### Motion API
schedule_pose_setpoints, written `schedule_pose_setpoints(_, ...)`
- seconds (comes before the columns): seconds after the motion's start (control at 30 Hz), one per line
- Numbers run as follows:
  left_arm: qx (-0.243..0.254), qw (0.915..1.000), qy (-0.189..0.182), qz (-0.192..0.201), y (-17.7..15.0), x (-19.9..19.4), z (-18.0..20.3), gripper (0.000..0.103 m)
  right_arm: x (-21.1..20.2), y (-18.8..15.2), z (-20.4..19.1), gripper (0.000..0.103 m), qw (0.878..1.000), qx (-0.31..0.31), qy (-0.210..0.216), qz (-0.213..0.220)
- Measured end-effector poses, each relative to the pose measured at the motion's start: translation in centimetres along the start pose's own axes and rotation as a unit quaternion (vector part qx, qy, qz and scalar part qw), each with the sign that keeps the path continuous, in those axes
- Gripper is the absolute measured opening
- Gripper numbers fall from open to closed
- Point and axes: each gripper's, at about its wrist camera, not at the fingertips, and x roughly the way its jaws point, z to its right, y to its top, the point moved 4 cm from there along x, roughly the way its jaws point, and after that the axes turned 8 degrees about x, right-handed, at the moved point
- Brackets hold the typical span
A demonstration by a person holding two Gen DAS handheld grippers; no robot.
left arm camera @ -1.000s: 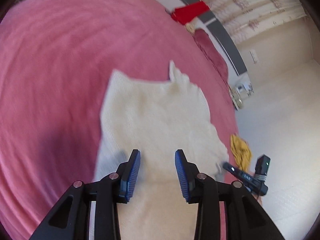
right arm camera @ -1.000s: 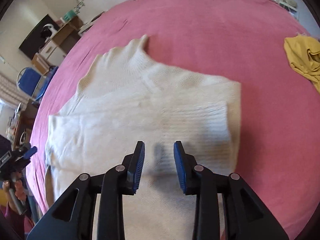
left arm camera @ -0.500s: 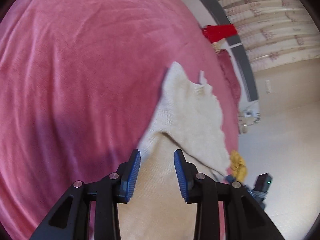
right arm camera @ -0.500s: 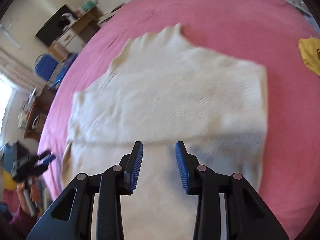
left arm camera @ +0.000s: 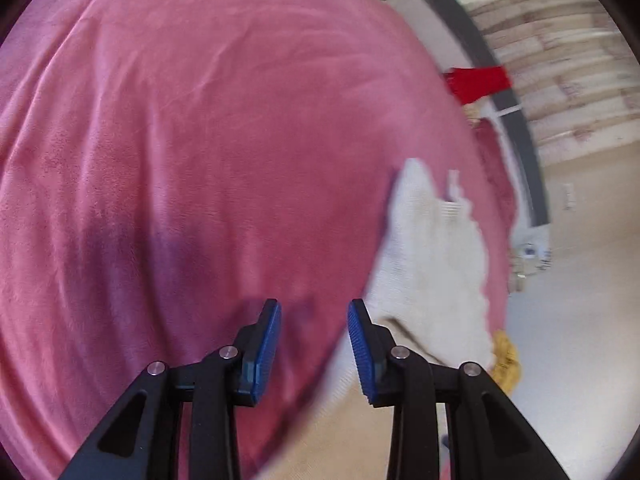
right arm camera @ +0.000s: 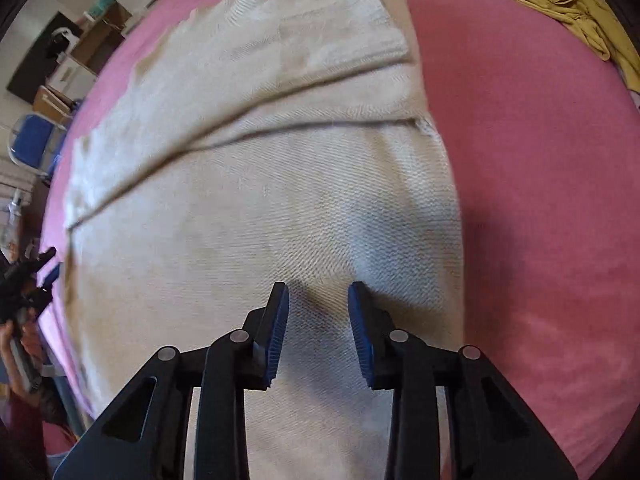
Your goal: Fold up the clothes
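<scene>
A: Bed [right arm camera: 540,200] first: pink cover, filling most of both views. On it lies the cream sweater [right arm camera: 260,200], spread flat, with 1 sleeve folded across the chest.

B: Step in hand?

A: Judged mid-fold. The next move calls for each gripper to settle on an edge, likely the hem or a side, and carry it over squarely. Neither has a hold yet.

B: State of each?

A: Right gripper [right arm camera: 318,328]: jaws parted, poised over the lower body of the knit, nothing pinched between them, though contact with the cloth below cannot be settled. Left gripper [left arm camera: 314,344]: jaws likewise parted and empty, over bare pink cover just beside the sweater's [left arm camera: 432,248] edge.

B: Differences between views?

A: The right wrist view alone shows the sleeve fold, the knit texture, and the left gripper [right arm camera: 32,280] in a hand at the bed's side. The left wrist view is blurred, yet alone shows a red cloth [left arm camera: 478,84] at the far end. Both show a yellow garment [right arm camera: 576,12], well apart from the sweater.
</scene>
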Motion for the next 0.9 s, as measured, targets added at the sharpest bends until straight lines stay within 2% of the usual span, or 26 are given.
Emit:
schedule_pose_setpoints(0.07,0.02,0.9992,-0.033,0.0,-1.0,-0.9,1.4,0.034,-1.2,-0.8,-0.7,0.035,1.0,-0.006,0.017,0.006)
schedule_pose_setpoints(0.17,0.043,0.997,-0.057,-0.033,-2.4,0.4,3.7,0.035,-2.0,-2.7,-1.6,0.037,0.998,0.001,0.064,-0.006)
schedule_pose_setpoints(0.23,0.056,0.9958,-0.042,-0.059,-3.1,2.1,4.2,0.035,-2.1,-4.1,-1.8,0.039,0.996,0.01,0.087,-0.019)
schedule_pose_setpoints(0.3,0.06,0.9946,-0.021,-0.082,-3.6,3.9,4.1,0.035,-1.1,-6.0,-1.1,0.04,0.995,0.02,0.09,-0.034)
schedule_pose_setpoints(0.4,0.045,0.9968,0.026,-0.061,-3.1,3.9,1.5,0.034,0.7,-7.4,0.3,0.04,0.998,0.031,0.042,-0.04)
schedule_pose_setpoints(0.43,0.035,0.997,0.033,-0.06,-2.6,4.0,0.5,0.03,0.8,-7.6,1.1,0.034,0.998,0.033,0.03,-0.039)
schedule_pose_setpoints(0.5,0.004,0.9977,0.015,-0.067,-2.3,3.9,-1.0,0.027,1.0,-7.8,2.6,0.016,0.998,0.051,0.027,-0.037)
schedule_pose_setpoints(0.57,0.005,0.9978,0.017,-0.063,-2.5,2.8,-1.2,0.029,0.9,-7.9,3.4,0.014,0.997,0.067,0.033,-0.037)
schedule_pose_setpoints(0.67,0.026,0.9986,0.019,-0.041,-3.6,-0.1,-0.7,0.03,0.2,-8.0,3.5,0.018,0.995,0.077,0.05,-0.032)
schedule_pose_setpoints(0.73,0.03,0.9991,-0.001,-0.031,-5.1,-1.4,0.0,0.033,-0.8,-8.4,2.9,0.024,0.995,0.073,0.062,-0.025)
schedule_pose_setpoints(0.83,0.049,0.9981,-0.022,-0.029,-8.3,-3.6,1.1,0.034,-2.5,-9.9,1.9,0.029,0.992,0.069,0.105,-0.019)
schedule_pose_setpoints(0.9,0.068,0.9964,-0.022,-0.045,-10.4,-3.7,2.0,0.034,-2.9,-11.4,1.3,0.03,0.988,0.067,0.134,-0.029)
